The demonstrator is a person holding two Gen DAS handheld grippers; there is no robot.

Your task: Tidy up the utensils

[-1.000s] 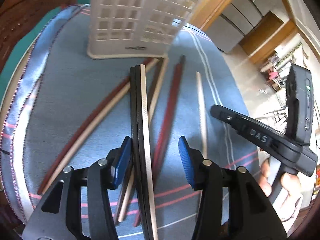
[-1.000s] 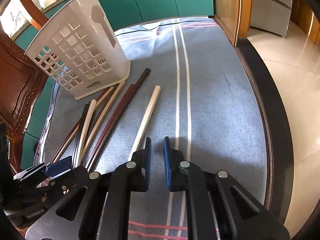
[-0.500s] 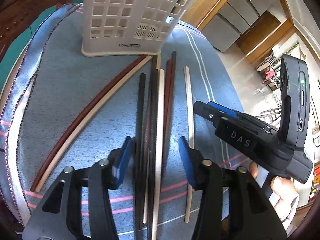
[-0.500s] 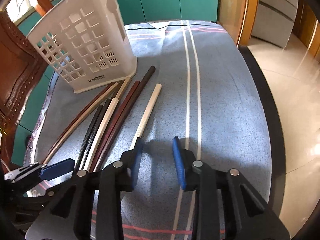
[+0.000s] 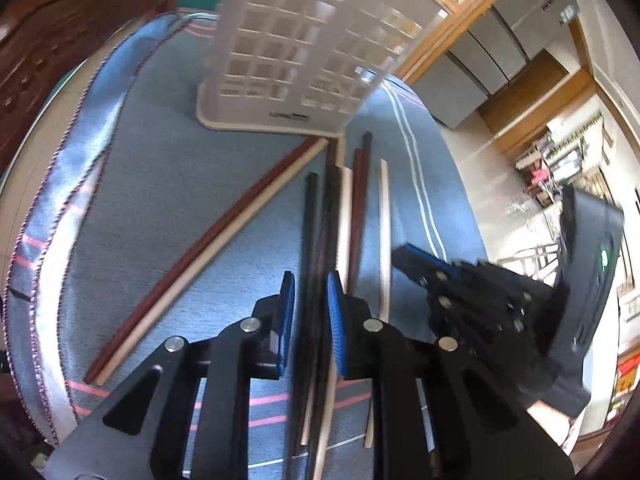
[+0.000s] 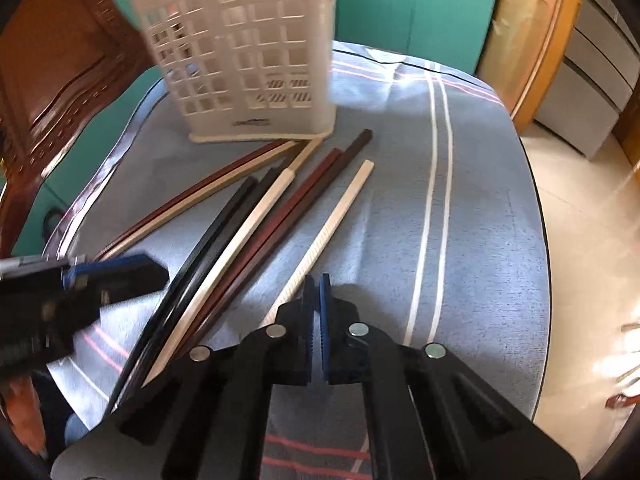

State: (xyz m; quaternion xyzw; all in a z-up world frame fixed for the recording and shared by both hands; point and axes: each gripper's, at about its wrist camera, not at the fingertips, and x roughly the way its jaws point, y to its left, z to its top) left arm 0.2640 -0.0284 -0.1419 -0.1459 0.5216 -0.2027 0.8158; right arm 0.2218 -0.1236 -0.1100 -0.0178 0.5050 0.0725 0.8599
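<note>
Left tongs [image 5: 311, 316] are closing now: jaws stood wide around the bunch a second ago, now narrow, blue pads almost on the black chopsticks [image 5: 310, 240] running between them at centre-bottom of the left view. Pads look just short of pressing; blur makes contact hard to call. It reads as a pick starting on the dark pair, nothing lifted yet.

Right tongs [image 6: 315, 300] opened briefly half a second back and are now snapped shut on nothing, pads together at lower centre of the right view, tip just beside the near end of the lone pale chopstick [image 6: 336, 216], which runs off to their left, not between them. Likely a missed or aborted grab.

Chopsticks, left to right in the right view:
- a dark red and cream pair [image 6: 200, 196], angled, far ends near the basket foot
- two black ones, curved by the lens
- a cream one [image 6: 240, 240]
- a dark red pair [image 6: 288, 204]
- the lone pale one

All lie flat on the blue striped cloth [image 6: 480, 200], thin, long, close-packed, easy to grab two at once.

White lattice basket [image 6: 248, 60] stands upright in the upper left, looks empty. No chopstick is in it yet; task barely begun.
</note>
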